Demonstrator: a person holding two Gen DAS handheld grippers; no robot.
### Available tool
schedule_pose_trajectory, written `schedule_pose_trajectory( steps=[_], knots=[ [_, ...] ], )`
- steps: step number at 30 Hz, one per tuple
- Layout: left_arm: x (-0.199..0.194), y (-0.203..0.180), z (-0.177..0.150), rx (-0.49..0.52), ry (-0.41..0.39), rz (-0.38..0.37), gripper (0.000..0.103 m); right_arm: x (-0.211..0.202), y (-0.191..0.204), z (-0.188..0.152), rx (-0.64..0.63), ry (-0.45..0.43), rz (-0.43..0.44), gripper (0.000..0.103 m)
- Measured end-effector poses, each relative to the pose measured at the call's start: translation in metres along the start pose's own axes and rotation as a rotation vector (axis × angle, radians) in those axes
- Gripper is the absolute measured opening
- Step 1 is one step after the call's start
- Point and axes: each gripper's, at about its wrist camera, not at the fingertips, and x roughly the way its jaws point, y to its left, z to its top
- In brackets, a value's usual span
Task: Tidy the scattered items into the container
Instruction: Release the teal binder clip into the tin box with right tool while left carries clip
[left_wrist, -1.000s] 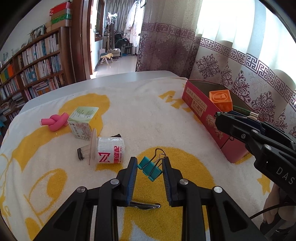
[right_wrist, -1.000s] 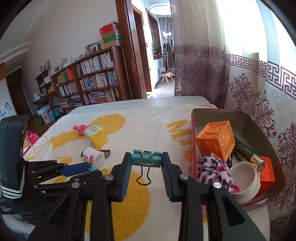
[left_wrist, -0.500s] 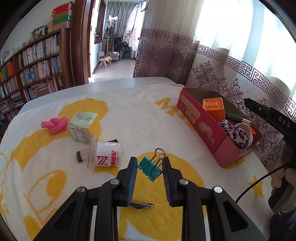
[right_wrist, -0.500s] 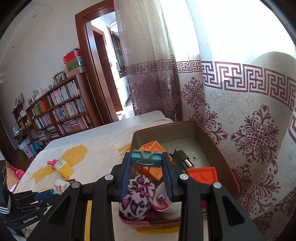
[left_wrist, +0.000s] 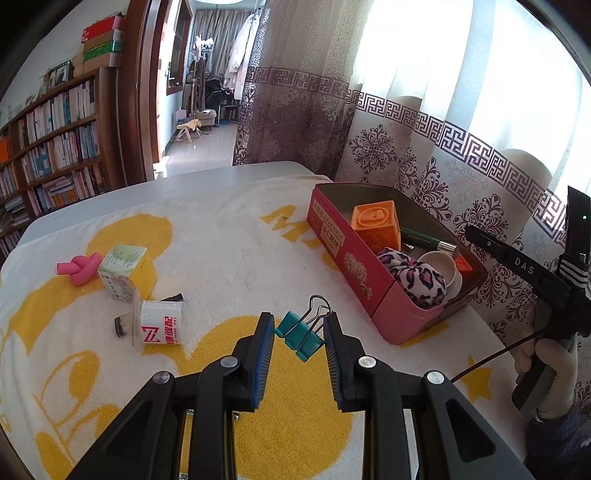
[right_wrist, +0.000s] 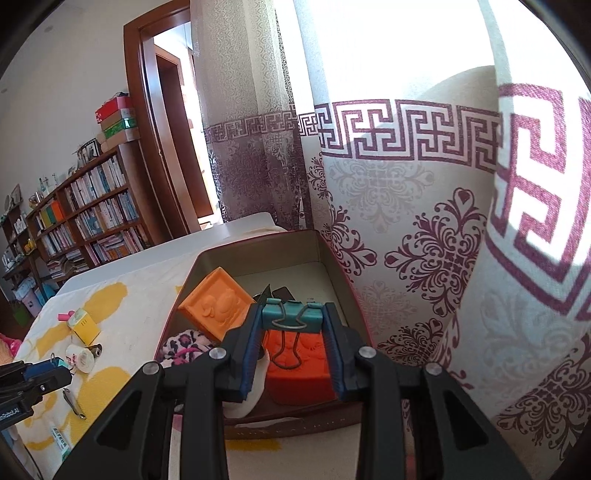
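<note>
My right gripper (right_wrist: 291, 321) is shut on a teal binder clip (right_wrist: 291, 315) and holds it above the near end of the red box (right_wrist: 325, 240), over an orange block (right_wrist: 299, 365). My left gripper (left_wrist: 299, 332) is shut on a second teal binder clip (left_wrist: 299, 334), held above the towel left of the red box (left_wrist: 347, 251). The box holds an orange cube (left_wrist: 376, 225), a leopard-print scrunchie (left_wrist: 413, 277), a white cup (left_wrist: 441, 264) and a green pen. The right gripper's body (left_wrist: 532, 273) shows at the right of the left wrist view.
On the yellow-and-white towel (left_wrist: 229, 236) lie a pink knotted foam piece (left_wrist: 79, 267), a small carton (left_wrist: 123, 267), a tape roll in a packet (left_wrist: 159, 323), nail clippers (right_wrist: 74, 404) and a small tube (right_wrist: 61, 441). Patterned curtains hang close behind the box. Bookshelves stand at the left.
My right gripper has carried its binder clip from above the towel to the right, to above the box. My left gripper has stayed almost still with its clip.
</note>
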Motion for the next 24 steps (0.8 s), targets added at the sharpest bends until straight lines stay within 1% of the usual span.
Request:
schedule_pose_trajectory(
  steps=[4,7,12,16,18,20,22,24],
  knots=[
    [0.001,-0.013,0.007,0.020,-0.003,-0.010,0.028,0.009,-0.004,-0.003,0.025,0.028,0.021,0.036],
    [0.004,-0.020,0.014,0.031,-0.001,-0.023,0.028,0.009,-0.008,-0.004,0.052,0.030,0.041,0.038],
    [0.013,-0.037,0.030,0.039,0.001,-0.070,0.028,-0.001,-0.010,-0.004,0.049,-0.025,0.010,0.038],
    [0.029,-0.055,0.045,0.057,0.006,-0.104,0.028,-0.008,-0.004,-0.004,0.016,-0.070,-0.030,0.038],
    [0.040,-0.062,0.052,0.050,0.019,-0.132,0.028,-0.011,0.000,-0.005,-0.005,-0.090,-0.047,0.042],
    [0.050,-0.069,0.060,0.044,0.027,-0.150,0.028,-0.014,0.002,-0.006,-0.019,-0.110,-0.061,0.051],
    [0.061,-0.075,0.066,0.044,0.033,-0.157,0.028,-0.017,0.004,-0.007,-0.030,-0.127,-0.071,0.055],
    [0.070,-0.082,0.071,0.046,0.040,-0.162,0.028,-0.018,0.006,-0.007,-0.039,-0.136,-0.077,0.056]
  ],
)
